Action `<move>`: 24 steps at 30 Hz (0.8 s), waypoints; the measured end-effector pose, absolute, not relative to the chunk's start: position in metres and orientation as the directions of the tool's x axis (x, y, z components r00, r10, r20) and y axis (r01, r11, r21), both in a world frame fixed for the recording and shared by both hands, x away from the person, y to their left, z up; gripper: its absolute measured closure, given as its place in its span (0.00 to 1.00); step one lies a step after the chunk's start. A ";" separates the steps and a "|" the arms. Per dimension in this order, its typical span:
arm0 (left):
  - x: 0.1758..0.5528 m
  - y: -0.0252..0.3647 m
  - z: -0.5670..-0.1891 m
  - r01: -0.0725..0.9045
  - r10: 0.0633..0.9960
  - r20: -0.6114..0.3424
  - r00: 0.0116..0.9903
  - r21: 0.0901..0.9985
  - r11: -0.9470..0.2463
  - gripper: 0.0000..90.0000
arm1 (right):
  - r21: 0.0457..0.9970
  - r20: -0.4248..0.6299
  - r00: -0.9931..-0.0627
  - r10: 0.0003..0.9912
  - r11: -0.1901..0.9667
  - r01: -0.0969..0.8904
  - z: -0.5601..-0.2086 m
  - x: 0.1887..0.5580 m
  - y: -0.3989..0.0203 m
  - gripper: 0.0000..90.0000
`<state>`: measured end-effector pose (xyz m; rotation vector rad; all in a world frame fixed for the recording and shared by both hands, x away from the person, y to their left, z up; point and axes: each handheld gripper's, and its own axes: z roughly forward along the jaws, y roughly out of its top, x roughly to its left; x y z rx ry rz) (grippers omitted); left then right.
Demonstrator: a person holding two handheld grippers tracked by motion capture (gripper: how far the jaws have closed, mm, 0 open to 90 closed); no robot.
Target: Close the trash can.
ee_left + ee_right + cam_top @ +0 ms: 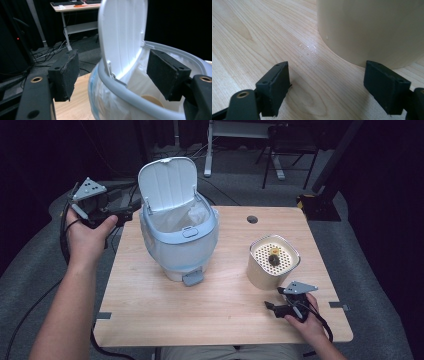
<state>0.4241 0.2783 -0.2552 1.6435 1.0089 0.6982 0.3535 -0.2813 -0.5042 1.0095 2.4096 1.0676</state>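
A white and pale blue pedal bin [177,245] stands left of centre on the wooden table [200,312], its lid [167,182] raised and a clear bag lining it. My left gripper [126,213] is held up beside the bin's left side, open, with nothing between its jaws. In the left gripper view the open gripper [113,67] faces the lid [122,32] and rim [120,86]; something round and tan [151,100] lies inside. A cream container [272,265] with a perforated top holds a small dark object [274,259]. My right gripper [274,298] rests open just before the container [372,30].
The bin's foot pedal [193,278] points toward the table's front. A cable hole [252,219] lies near the far edge. Tape marks [338,305] sit at the table's side edges. Cables trail on the grey floor at left; a desk frame and a chair stand behind.
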 end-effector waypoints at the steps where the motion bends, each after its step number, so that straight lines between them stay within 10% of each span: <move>1: 0.428 0.279 -0.255 0.278 0.878 -0.052 0.476 0.956 -0.094 0.30 | 0.742 -0.004 -0.700 0.714 0.472 0.477 -0.504 0.353 -0.281 0.24; 24: 0.468 0.268 -0.252 0.264 0.785 -0.152 0.601 0.964 -0.016 0.47 | 0.742 -0.002 -0.699 0.715 0.469 0.478 -0.504 0.353 -0.281 0.24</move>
